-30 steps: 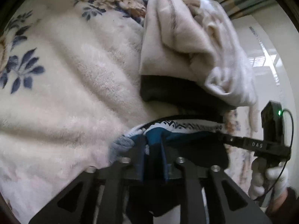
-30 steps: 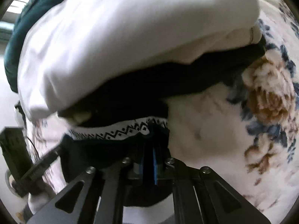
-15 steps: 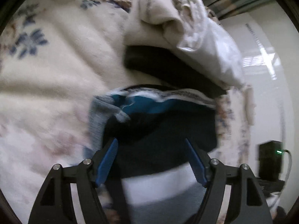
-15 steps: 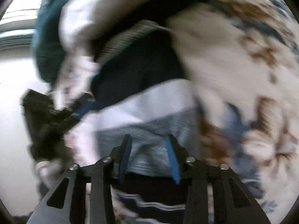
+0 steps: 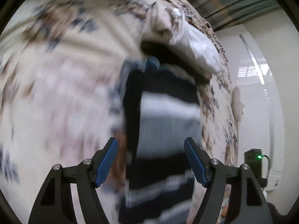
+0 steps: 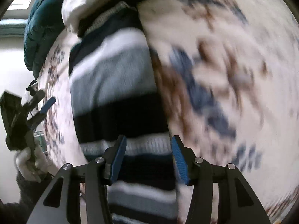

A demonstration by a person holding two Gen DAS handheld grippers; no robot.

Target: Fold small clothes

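Observation:
A small striped sweater (image 5: 168,115) in navy, white and grey lies folded lengthwise on the floral fleece blanket (image 5: 65,85). In the left wrist view my left gripper (image 5: 151,160) hovers open above its near stripes, pads clear of the cloth. The right wrist view shows the same sweater (image 6: 112,85) under my right gripper (image 6: 148,156), whose jaws are opening with nothing pinched between them. The left gripper (image 6: 44,108) appears at that view's left edge, held by a white-gloved hand (image 6: 28,160). Both views are motion-blurred.
A pile of cream and white clothes (image 5: 177,37) over a black garment sits beyond the sweater's far end. A teal quilted item (image 6: 43,24) lies at the bed's edge. The blanket's edge (image 5: 224,112) drops off to a white floor on the right.
Both grippers let go of the sweater's patterned edge, opened and drew back along it. The sweater now lies stretched out on the blanket.

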